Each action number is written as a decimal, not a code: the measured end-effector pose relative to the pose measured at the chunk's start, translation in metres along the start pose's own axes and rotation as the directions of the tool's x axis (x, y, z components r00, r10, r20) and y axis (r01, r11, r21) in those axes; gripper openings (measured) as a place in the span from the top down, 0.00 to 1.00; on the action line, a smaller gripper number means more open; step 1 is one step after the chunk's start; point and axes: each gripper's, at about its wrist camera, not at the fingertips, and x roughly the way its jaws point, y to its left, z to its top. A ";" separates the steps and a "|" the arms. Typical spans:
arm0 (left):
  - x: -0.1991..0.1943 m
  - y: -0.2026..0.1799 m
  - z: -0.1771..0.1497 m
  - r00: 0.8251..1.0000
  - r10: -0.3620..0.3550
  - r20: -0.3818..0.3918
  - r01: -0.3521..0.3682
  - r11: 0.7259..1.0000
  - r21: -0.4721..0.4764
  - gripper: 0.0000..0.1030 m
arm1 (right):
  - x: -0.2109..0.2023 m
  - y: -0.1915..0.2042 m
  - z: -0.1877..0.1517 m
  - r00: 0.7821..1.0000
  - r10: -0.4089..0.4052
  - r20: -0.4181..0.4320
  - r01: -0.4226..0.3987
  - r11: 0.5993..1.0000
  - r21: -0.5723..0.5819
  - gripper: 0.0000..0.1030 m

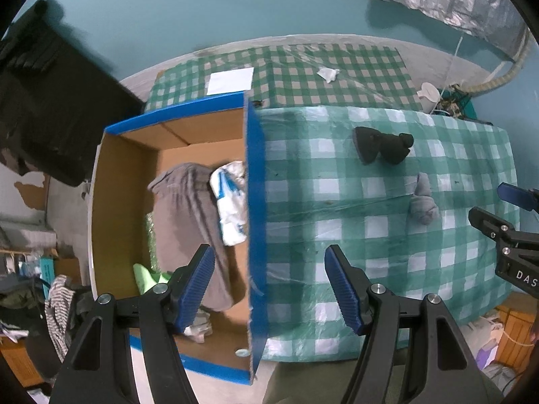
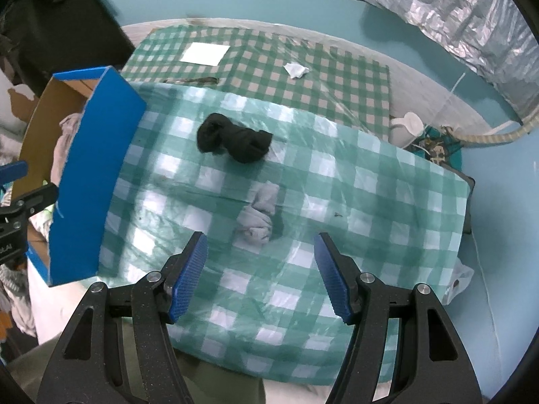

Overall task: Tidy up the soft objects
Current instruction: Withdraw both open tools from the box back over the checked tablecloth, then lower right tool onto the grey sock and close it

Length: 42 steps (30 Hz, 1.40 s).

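A rolled grey sock bundle (image 2: 258, 216) lies on the green checked cloth (image 2: 370, 202). My right gripper (image 2: 260, 235) hangs open just above and in front of it, nothing between its pads. A black sock bundle (image 2: 235, 141) lies farther back on the cloth. My left gripper (image 1: 268, 252) is open and empty, straddling the blue right wall of the cardboard box (image 1: 254, 202). Inside the box lie a grey cloth (image 1: 192, 222), a white and blue piece (image 1: 230, 202) and a bit of green fabric (image 1: 145, 277). In the left wrist view the grey bundle (image 1: 422, 202) and black bundle (image 1: 382, 146) lie to the right, with my right gripper (image 1: 488, 202) beside them.
A white sheet of paper (image 2: 204, 54) and a crumpled white scrap (image 2: 295, 70) lie on the far checked cloth. A silver cover (image 2: 454, 10) hangs at the back right, a dark object (image 1: 50, 101) stands left of the box, and clutter (image 1: 30, 286) fills the floor at left.
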 end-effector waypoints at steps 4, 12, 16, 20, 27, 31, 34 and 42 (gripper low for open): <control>0.005 -0.015 0.007 1.000 0.006 0.005 -0.006 0.999 0.036 0.33 | 0.011 -0.011 -0.002 1.000 0.021 -0.011 -0.020 0.999 0.035 0.36; 0.024 -0.035 0.018 1.000 0.013 -0.013 -0.012 0.996 0.093 0.32 | 0.032 -0.029 -0.002 0.998 0.057 -0.027 -0.054 0.994 0.097 0.36; 0.036 -0.043 0.023 0.999 0.011 -0.033 -0.007 0.992 0.122 0.32 | 0.044 -0.033 -0.001 0.997 0.072 -0.039 -0.068 0.991 0.116 0.36; 0.043 -0.049 0.028 0.999 0.011 -0.031 -0.006 0.989 0.145 0.32 | 0.055 -0.032 0.002 0.995 0.084 -0.054 -0.077 0.989 0.123 0.36; 0.062 -0.061 0.039 1.000 0.007 -0.029 -0.002 0.986 0.164 0.30 | 0.081 -0.024 0.005 0.993 0.091 -0.077 -0.080 0.989 0.128 0.35; 0.072 -0.071 0.047 1.000 0.014 -0.018 -0.011 0.980 0.197 0.30 | 0.093 -0.022 0.007 0.992 0.083 -0.097 -0.071 0.989 0.127 0.35; 0.081 -0.076 0.053 1.000 0.014 -0.019 -0.010 0.976 0.217 0.30 | 0.099 -0.020 0.008 0.991 0.079 -0.107 -0.065 0.990 0.129 0.35; 0.089 -0.084 0.063 1.000 0.013 0.002 -0.013 0.967 0.256 0.28 | 0.111 -0.013 0.009 0.992 0.066 -0.112 -0.054 0.992 0.111 0.35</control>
